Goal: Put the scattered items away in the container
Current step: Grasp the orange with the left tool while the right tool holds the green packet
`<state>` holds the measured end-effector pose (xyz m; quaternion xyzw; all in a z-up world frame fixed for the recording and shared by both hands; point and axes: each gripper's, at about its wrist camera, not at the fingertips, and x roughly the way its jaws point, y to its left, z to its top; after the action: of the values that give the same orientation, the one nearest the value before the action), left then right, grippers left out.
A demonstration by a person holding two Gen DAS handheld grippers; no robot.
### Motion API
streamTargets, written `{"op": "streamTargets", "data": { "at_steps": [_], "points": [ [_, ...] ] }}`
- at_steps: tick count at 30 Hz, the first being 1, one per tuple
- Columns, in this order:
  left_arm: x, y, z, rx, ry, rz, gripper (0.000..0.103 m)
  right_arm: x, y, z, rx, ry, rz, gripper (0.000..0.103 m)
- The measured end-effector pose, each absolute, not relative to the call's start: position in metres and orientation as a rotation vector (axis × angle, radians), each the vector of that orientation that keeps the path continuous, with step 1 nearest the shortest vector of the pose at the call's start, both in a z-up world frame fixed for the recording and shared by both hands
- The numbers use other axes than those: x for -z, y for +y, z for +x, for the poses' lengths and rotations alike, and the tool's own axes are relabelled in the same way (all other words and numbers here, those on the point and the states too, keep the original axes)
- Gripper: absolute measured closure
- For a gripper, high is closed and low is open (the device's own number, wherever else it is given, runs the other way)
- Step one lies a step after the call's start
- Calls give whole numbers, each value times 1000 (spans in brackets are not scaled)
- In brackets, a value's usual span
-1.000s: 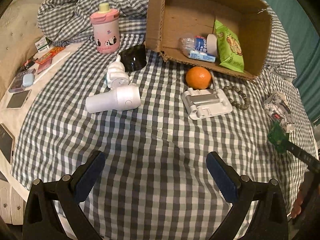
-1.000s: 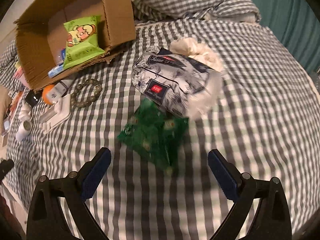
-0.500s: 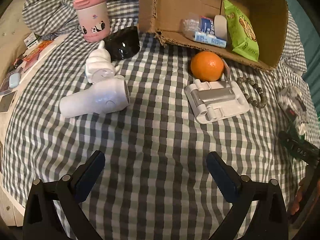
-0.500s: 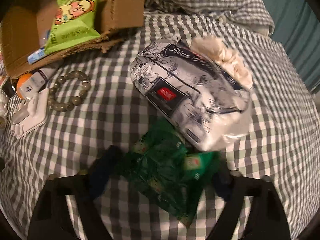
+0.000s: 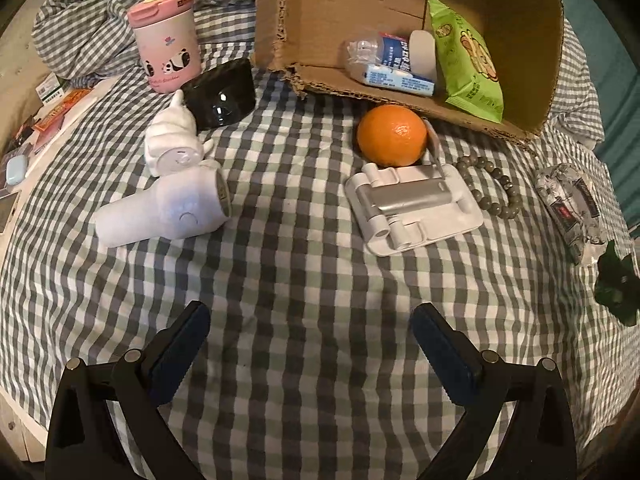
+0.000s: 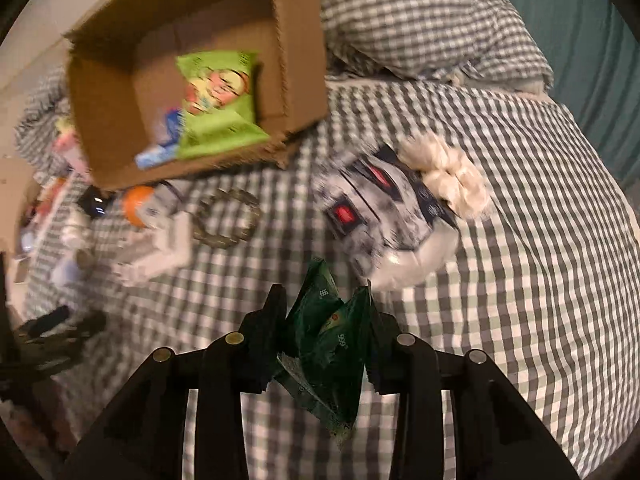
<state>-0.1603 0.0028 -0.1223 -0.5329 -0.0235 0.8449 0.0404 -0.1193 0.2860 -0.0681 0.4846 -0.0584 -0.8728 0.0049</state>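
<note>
My right gripper [image 6: 324, 300] is shut on a dark green packet [image 6: 328, 336] and holds it above the checked bed; the packet also shows at the right edge of the left wrist view [image 5: 616, 284]. The cardboard box [image 5: 304, 12] lies open at the back, with a light green snack bag [image 5: 468, 56] inside; it also shows in the right wrist view [image 6: 120, 92]. My left gripper [image 5: 308, 328] is open and empty over bare sheet. Ahead of it lie an orange [image 5: 392, 136], a white phone stand [image 5: 412, 208], a bead bracelet [image 5: 492, 192] and a white handheld device [image 5: 164, 212].
A pink panda bottle [image 5: 168, 52], a black case [image 5: 220, 96] and a white figurine [image 5: 172, 144] sit at the left. A tissue pack [image 6: 380, 216] and a cream scrunchie [image 6: 448, 176] lie right of the box. Small items sit on a bedside surface [image 5: 24, 128].
My right gripper has closed on the green packet and lifted it off the bed. My left gripper has moved forward toward the orange and phone stand, still open.
</note>
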Motion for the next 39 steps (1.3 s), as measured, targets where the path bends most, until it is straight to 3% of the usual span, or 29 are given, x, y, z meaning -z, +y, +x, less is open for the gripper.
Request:
{"op": "streamTargets", "data": {
  "at_steps": [16,29,39],
  "points": [
    [130,58,-213,-2499,61,-1505,0,66,282,-132,2684,-204,1475,68],
    [121,27,-273,-2592,-263,-1480,0,81,293,-143,2662,-231,1493,68],
    [117,-1,-269,-2583,-279,-1480,0,87,293,-147,2645,-257,1492,68]
  ]
}}
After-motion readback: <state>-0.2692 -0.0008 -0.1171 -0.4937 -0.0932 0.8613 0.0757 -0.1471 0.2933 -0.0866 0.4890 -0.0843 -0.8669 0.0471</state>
